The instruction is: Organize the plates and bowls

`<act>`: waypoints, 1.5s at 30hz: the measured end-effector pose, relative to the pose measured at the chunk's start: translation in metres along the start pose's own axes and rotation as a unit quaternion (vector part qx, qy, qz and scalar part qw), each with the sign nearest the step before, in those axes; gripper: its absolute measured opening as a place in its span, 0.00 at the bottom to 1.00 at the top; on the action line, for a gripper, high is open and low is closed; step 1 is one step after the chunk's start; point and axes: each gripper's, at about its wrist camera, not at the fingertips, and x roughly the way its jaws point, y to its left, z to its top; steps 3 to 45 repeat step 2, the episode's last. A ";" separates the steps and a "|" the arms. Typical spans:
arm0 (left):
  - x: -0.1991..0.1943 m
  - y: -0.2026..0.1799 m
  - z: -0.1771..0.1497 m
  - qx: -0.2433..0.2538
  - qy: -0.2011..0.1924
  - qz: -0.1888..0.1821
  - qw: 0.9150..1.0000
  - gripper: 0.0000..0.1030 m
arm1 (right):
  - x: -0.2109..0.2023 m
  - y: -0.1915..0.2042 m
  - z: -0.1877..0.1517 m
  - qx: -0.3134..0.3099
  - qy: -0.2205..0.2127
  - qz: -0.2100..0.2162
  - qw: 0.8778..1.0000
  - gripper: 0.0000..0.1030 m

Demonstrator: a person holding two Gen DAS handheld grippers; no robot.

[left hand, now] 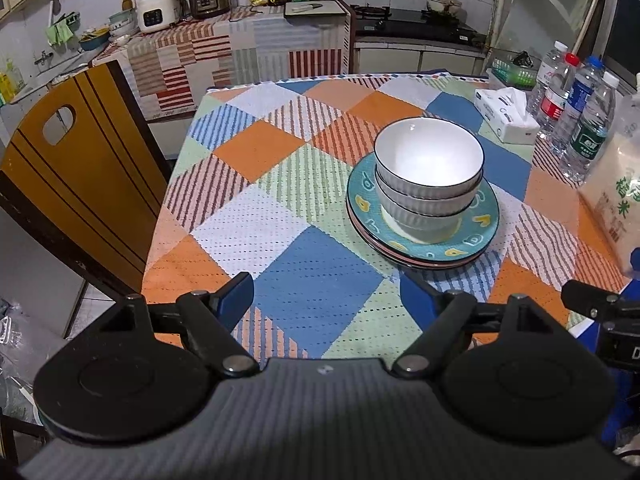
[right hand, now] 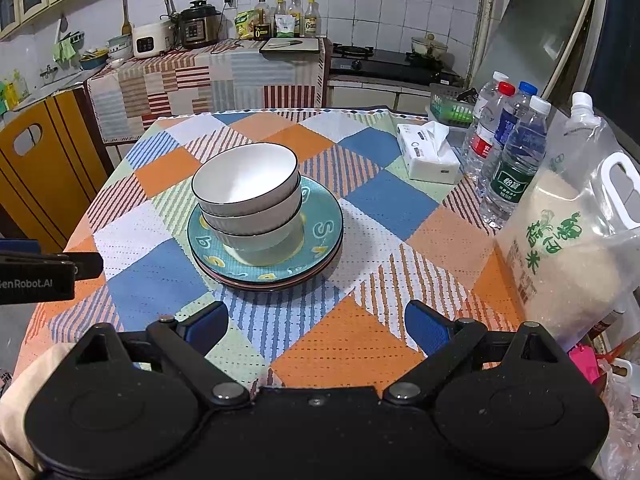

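Three white bowls point(left hand: 429, 172) with dark rims are nested in one stack on top of a stack of plates point(left hand: 486, 224); the top plate is teal with yellow and white shapes. The same bowls point(right hand: 248, 196) and plates point(right hand: 324, 232) show in the right wrist view. My left gripper point(left hand: 326, 298) is open and empty, near the table's front edge, left of and short of the stack. My right gripper point(right hand: 316, 326) is open and empty, just in front of the stack. The left gripper's side also shows in the right wrist view point(right hand: 52, 272).
The table has a checked cloth point(left hand: 280, 208). A tissue pack point(right hand: 432, 152), several water bottles point(right hand: 516, 160) and a rice bag point(right hand: 568, 240) stand on the right. A wooden chair point(left hand: 76, 168) is at the left. A kitchen counter lies behind.
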 end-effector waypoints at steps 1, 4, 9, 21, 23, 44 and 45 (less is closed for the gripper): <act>0.000 0.000 0.000 0.001 0.001 -0.002 1.000 0.78 | 0.000 0.000 0.000 0.000 0.000 0.000 1.000 0.94; 0.000 0.000 0.000 0.001 0.001 -0.002 1.000 0.78 | 0.000 0.000 0.000 0.000 0.000 0.000 1.000 0.94; 0.000 0.000 0.000 0.001 0.001 -0.002 1.000 0.78 | 0.000 0.000 0.000 0.000 0.000 0.000 1.000 0.94; 0.000 0.000 0.000 0.001 0.001 -0.002 1.000 0.78 | 0.000 0.000 0.000 0.000 0.000 0.000 1.000 0.94; 0.000 0.000 0.000 0.001 0.001 -0.002 1.000 0.78 | 0.000 0.000 0.000 0.000 0.000 0.000 1.000 0.94; 0.000 0.000 0.000 0.001 0.001 -0.002 1.000 0.78 | 0.000 0.000 0.000 0.000 0.000 0.000 1.000 0.94; 0.000 0.000 0.000 0.001 0.001 -0.002 1.000 0.78 | 0.000 0.000 0.000 0.000 0.000 0.000 1.000 0.94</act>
